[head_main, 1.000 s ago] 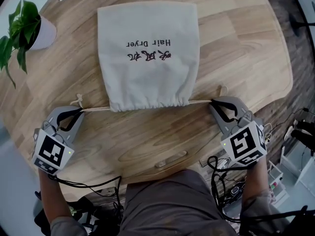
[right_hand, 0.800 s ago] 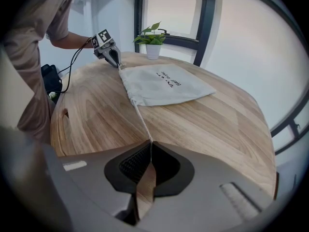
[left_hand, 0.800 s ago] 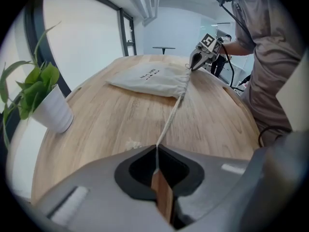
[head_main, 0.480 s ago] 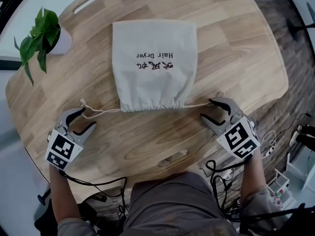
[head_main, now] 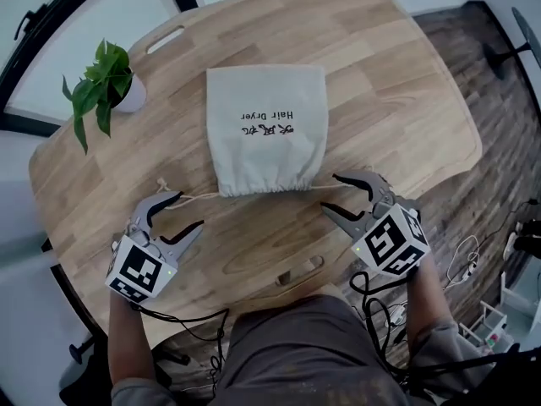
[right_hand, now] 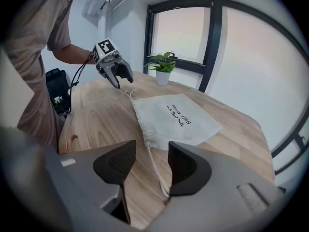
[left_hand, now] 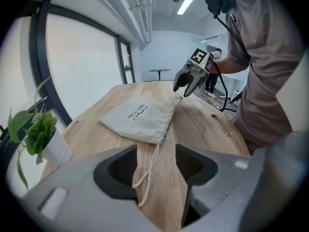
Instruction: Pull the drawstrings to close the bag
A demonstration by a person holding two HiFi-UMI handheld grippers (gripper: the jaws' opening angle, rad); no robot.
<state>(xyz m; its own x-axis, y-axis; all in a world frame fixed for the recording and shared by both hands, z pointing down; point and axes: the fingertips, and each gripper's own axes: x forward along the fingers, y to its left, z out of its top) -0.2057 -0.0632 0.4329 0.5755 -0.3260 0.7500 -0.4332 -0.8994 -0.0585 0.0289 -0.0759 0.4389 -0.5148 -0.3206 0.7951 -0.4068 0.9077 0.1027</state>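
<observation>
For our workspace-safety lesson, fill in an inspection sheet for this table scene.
Surface: light wooden table.
Job's things: cloth bag lies flat, mouth cinched; left drawstring and right drawstring lie loose.
Clutter: potted plant at far left edge.
Tools: left tool open; right tool jaws have just been opening; each string lies between jaws, unpressed.
Cables: black cables hang below the near edge.
Surroundings: window frame, plank floor.
</observation>
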